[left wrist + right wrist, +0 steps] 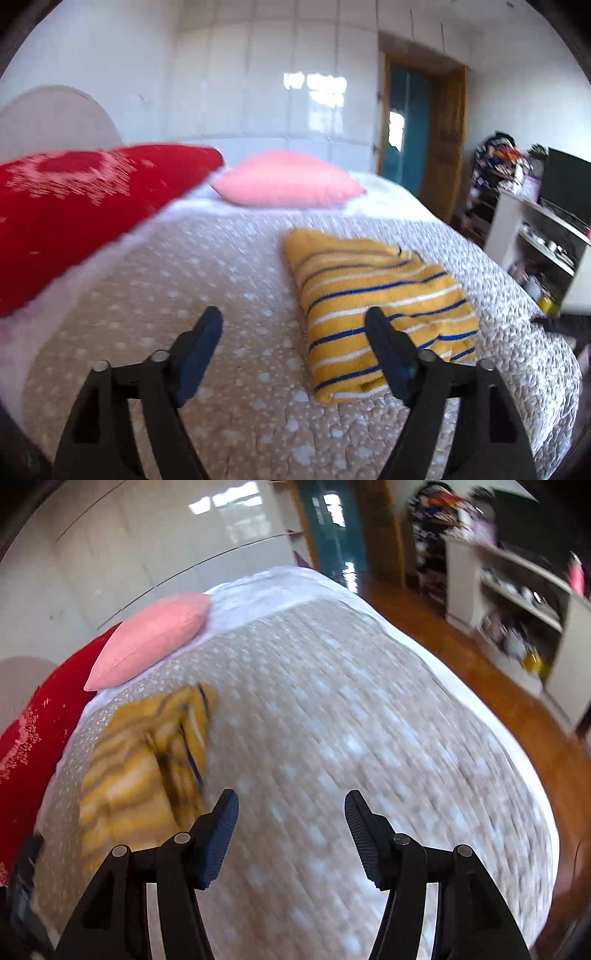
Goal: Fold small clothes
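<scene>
On the bed (229, 266) the striped top (373, 306) is seen folded, both grippers (295, 325) (291, 808) held spread and empty.

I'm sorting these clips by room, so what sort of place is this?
A bedroom in a home, most likely. A bed with a dotted quilt fills the view, with a pink pillow and a red pillow at its head. A folded yellow striped cloth lies on the quilt, and cluttered white shelves stand beside a wooden floor.
</scene>
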Demonstrator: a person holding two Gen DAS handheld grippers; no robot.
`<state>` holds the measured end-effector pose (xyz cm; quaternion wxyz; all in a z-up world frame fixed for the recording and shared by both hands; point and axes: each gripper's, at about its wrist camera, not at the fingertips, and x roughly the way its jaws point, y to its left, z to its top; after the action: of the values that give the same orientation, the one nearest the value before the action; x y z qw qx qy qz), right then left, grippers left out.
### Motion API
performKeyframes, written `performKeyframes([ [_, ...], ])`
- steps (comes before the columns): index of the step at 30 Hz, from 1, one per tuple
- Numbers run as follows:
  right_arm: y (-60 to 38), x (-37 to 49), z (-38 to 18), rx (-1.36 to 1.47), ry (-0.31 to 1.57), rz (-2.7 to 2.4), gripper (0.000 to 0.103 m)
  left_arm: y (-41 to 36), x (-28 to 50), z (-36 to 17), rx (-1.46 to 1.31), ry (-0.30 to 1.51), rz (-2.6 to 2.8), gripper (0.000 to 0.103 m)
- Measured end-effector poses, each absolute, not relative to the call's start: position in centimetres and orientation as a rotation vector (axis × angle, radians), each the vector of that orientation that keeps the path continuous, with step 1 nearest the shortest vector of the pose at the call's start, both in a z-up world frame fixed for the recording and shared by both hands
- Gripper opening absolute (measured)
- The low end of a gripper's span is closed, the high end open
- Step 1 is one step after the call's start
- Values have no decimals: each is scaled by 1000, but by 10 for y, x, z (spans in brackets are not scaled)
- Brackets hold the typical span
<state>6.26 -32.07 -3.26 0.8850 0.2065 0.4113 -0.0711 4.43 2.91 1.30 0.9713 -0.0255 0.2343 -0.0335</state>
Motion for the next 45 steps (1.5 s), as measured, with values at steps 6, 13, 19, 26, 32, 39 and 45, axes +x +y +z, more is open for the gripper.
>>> performKeyframes([
  [6, -328, -6, -54, 509, 834, -149, 64, 29, -10, 61, -101, 376, -78, 103],
  [13, -291, -16, -26, 438, 733, -59, 67, 20, -34, 96, -121, 487, -111, 103],
  [19, -256, -24, -14, 344, 710, 4, 73, 10, -25, 69, -128, 700, -115, 103],
  [26, -239, -22, -31, 335, 782, 25, 75, 0, -22, 33, -76, 835, -67, 103],
  [32, -231, -21, -38, 327, 815, 24, 76, 2, -22, 23, -62, 867, -29, 103],
  [39, -213, -21, -44, 284, 831, 45, 77, 3, -20, 9, -19, 901, 1, 103],
  [45, -203, -22, -45, 248, 829, 55, 78, -2, -23, 4, 1, 909, -13, 103],
])
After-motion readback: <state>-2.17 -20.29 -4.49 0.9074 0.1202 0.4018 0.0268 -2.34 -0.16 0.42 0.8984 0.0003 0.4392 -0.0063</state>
